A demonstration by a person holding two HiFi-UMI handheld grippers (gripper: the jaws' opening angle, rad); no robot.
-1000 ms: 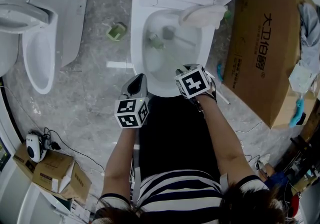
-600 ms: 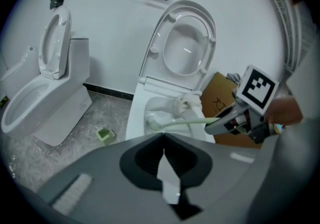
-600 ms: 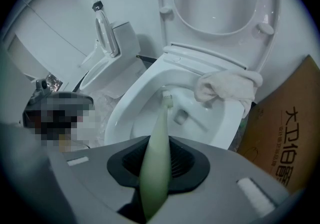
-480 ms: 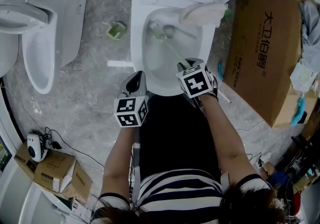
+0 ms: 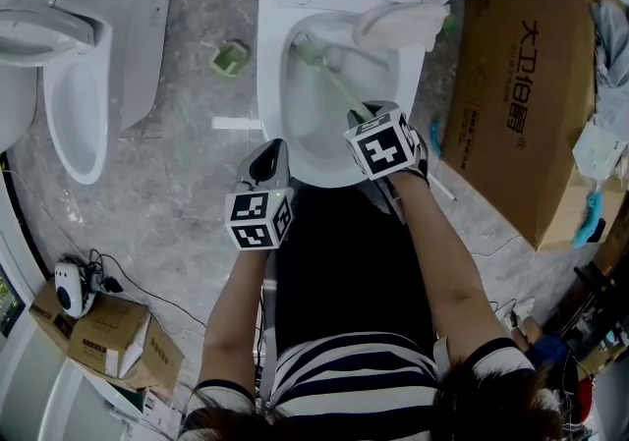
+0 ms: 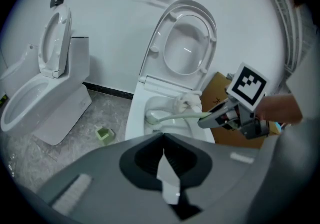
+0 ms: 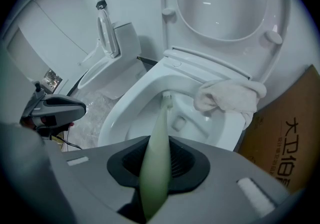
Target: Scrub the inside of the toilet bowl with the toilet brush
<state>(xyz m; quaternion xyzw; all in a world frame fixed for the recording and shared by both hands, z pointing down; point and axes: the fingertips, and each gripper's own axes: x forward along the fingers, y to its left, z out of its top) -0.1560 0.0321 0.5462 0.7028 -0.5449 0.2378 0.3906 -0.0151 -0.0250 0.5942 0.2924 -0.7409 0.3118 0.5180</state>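
In the head view the right gripper (image 5: 364, 121) has its jaws tucked under its own marker cube, and the near end of the toilet brush (image 5: 332, 79) vanishes there. The right gripper view shows those jaws clamped on the pale green handle, whose rear end is lost between them. The bristle end is small and hard to make out against the white porcelain. The brush lies inside the toilet bowl (image 5: 269, 85), its long axis running from the front right rim to the back left wall, head pointing away from the person and downward. A white cloth (image 5: 398, 25) drapes over the back right rim and hides it. The left gripper (image 6: 163, 163) hovers by the front left rim, jaws pressed together on nothing.
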